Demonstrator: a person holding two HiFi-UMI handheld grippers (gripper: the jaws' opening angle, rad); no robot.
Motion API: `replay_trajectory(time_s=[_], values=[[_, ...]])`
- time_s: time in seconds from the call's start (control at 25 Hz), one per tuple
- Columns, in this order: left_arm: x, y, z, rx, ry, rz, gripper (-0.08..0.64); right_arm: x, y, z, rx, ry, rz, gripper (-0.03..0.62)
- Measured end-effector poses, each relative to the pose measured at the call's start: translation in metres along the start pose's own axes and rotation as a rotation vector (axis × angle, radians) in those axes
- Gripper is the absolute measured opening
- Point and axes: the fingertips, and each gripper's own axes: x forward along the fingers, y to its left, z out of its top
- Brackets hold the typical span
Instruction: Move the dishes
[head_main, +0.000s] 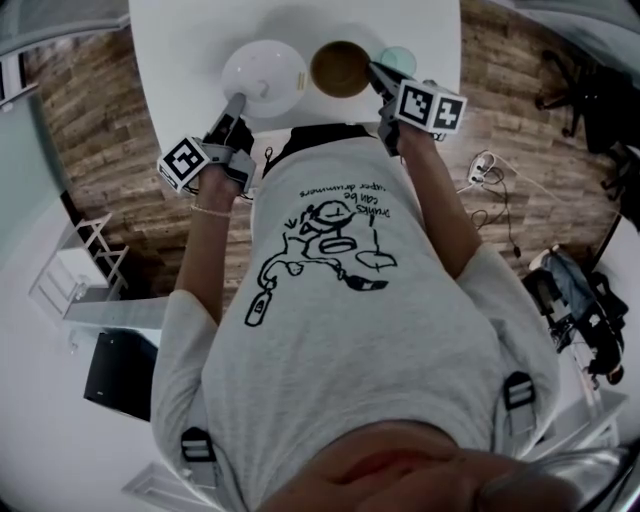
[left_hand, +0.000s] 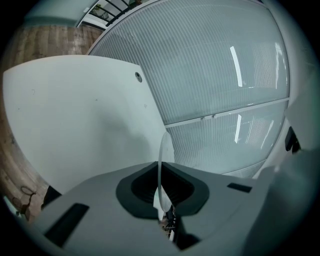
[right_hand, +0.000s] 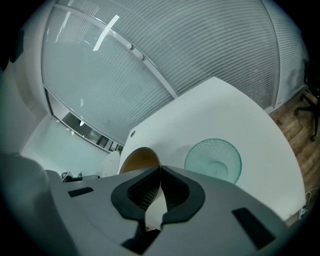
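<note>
The jaws of the left gripper (head_main: 238, 100) (left_hand: 161, 172) are clenched on the near rim of the white plate (head_main: 263, 70) (left_hand: 163, 145). In the left gripper view the rim runs up between them as a thin, edge-on sliver. The jaws of the right gripper (head_main: 375, 72) (right_hand: 160, 172) are pressed together on the rim of the brown bowl (head_main: 340, 68) (right_hand: 136, 159). They grip it at its near right side, and the bowl's tan inside shows just beyond them.

Plate and bowl sit side by side over the near part of the white surface (head_main: 200, 30) (left_hand: 75, 115) (right_hand: 225, 110), plate left and bowl right, almost touching. Whether either is lifted clear of it cannot be told. Just right of the bowl a green glass dish (head_main: 402, 58) (right_hand: 213, 159) rests on the surface, partly hidden in the head view behind the right gripper.

Each gripper carries a cube with square markers; the right one (head_main: 432, 105) is near the person's chest, the left one (head_main: 185, 162) lower and further left. The person wears a grey T-shirt (head_main: 330, 300) with a black drawing. Wooden floor (head_main: 100, 150) flanks the surface, with cables (head_main: 490, 170) lying to the right. A ribbed glass wall (left_hand: 210, 65) (right_hand: 165, 45) stands beyond the far edge.
</note>
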Motion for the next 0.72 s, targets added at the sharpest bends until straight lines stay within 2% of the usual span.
replay_trajectory(time_s=[0.72], values=[[0.003,0.014,-0.017,-0.013,0.021,0.028,0.009,0.015,-0.032,-0.027,0.116,-0.013,-0.063,0.038]])
